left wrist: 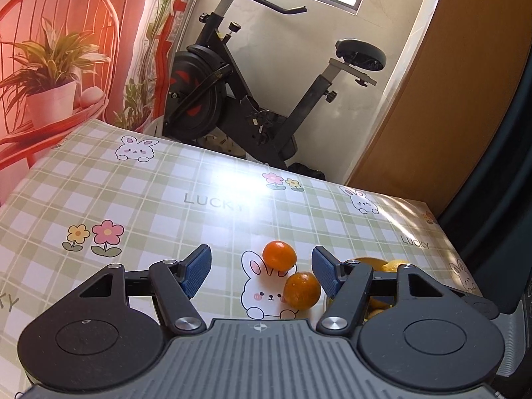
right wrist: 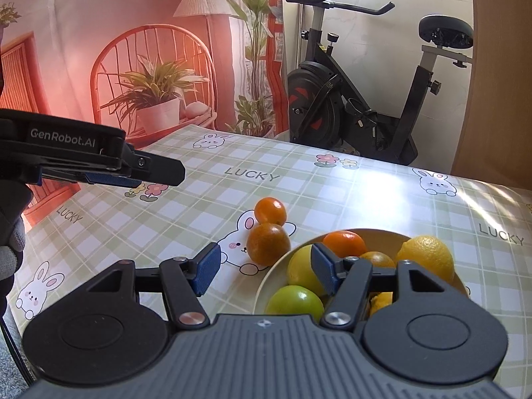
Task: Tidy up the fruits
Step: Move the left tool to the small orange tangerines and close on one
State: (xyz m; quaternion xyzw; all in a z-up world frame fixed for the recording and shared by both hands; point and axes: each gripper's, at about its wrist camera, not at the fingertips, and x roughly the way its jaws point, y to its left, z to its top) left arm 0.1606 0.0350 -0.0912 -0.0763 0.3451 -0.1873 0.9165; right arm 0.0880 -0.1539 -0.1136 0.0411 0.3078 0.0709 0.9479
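Left wrist view. The left gripper (left wrist: 261, 271) hangs over the desk (left wrist: 166, 199) with its fingers (left wrist: 196, 271) spread and nothing between the pads. Two oranges lie loose on the checked cloth: the far orange (left wrist: 279, 255) and the near orange (left wrist: 302, 290), touching or nearly so, the near one just beside the right-hand pad. Only a sliver of the bowl's fruit shows behind that finger. For a clean pick, the open gap should be centred on one orange alone, so that the neighbour is not nudged and sent rolling.

Right wrist view. The right gripper (right wrist: 264, 271) is likewise empty, fingers (right wrist: 207, 271) spread, poised above the near rim of the bowl (right wrist: 266, 286). The bowl holds a green fruit (right wrist: 294, 299), a lemon (right wrist: 429, 256), another yellow fruit (right wrist: 301, 269) and an orange (right wrist: 344, 242). The two loose oranges (right wrist: 269, 242) sit just outside the rim, on the printed rabbit. The likely step is lifting them into the bowl; lower each onto the pile gently, since round fruit may roll off.
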